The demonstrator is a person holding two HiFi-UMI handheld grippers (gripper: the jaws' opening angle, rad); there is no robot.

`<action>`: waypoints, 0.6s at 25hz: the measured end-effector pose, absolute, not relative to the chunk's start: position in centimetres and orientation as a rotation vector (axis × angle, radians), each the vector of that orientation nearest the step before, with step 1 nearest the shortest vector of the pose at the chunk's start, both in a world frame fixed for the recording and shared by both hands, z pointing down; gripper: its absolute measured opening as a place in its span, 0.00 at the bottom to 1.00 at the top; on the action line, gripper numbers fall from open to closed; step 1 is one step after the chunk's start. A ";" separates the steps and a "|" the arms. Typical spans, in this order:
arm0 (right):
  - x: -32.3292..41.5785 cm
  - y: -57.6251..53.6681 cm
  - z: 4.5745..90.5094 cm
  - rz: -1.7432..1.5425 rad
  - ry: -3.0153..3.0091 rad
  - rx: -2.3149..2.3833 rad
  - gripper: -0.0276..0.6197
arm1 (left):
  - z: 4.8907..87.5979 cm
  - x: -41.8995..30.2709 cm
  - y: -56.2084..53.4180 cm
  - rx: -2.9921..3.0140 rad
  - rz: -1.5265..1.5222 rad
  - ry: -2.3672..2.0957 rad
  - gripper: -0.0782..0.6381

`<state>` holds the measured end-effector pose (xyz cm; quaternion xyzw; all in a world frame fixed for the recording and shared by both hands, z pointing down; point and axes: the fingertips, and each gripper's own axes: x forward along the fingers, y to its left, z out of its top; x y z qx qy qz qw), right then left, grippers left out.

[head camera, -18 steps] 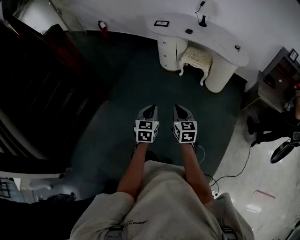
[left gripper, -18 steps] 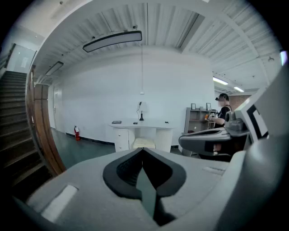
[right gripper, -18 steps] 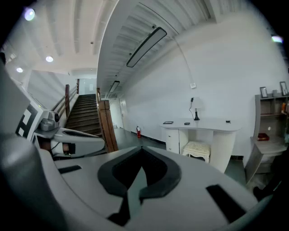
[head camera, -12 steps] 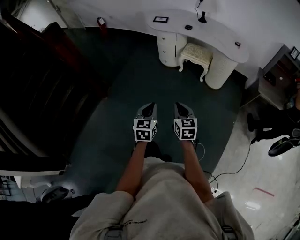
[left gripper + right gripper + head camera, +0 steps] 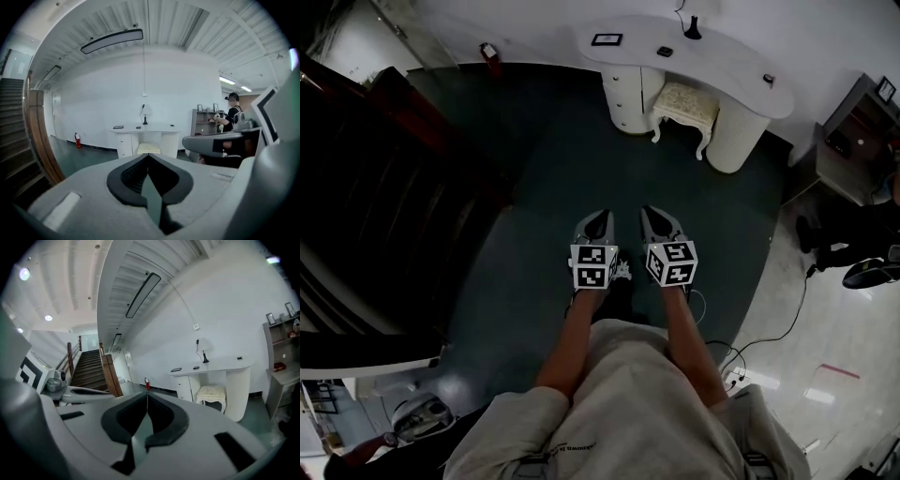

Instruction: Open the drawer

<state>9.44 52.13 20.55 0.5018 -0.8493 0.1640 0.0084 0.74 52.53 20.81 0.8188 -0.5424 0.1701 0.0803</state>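
A white curved desk (image 5: 727, 73) stands against the far wall, with a white drawer unit (image 5: 626, 99) under its left end and a cream stool (image 5: 685, 105) beside that. The drawers look closed. I stand well back from them on the dark carpet. My left gripper (image 5: 598, 218) and right gripper (image 5: 654, 215) are held side by side in front of me, pointing at the desk. Both are shut with nothing between the pads. The left gripper view shows the drawer unit (image 5: 125, 145) far beyond the shut left gripper (image 5: 148, 155). The right gripper view shows the drawer unit (image 5: 183, 384) beyond the right gripper (image 5: 147, 394).
A dark wooden staircase (image 5: 366, 187) rises along the left. A red fire extinguisher (image 5: 489, 53) stands by the far wall. At the right are a grey shelf unit (image 5: 853, 127), a person (image 5: 862, 239) and a cable (image 5: 773, 347) on the pale floor.
The head view has shifted a little, so the desk now sits slightly further left in frame. Both grippers stay shut and side by side.
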 end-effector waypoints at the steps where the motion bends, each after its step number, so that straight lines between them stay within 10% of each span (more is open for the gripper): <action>1: 9.4 51.6 20.8 0.531 -2.651 1.559 0.07 | 21.1 1.1 51.8 2.451 0.507 -1.608 0.12; 15: 13.1 40.8 22.6 0.606 -2.477 1.631 0.07 | 20.5 3.1 37.9 2.490 0.363 -1.400 0.12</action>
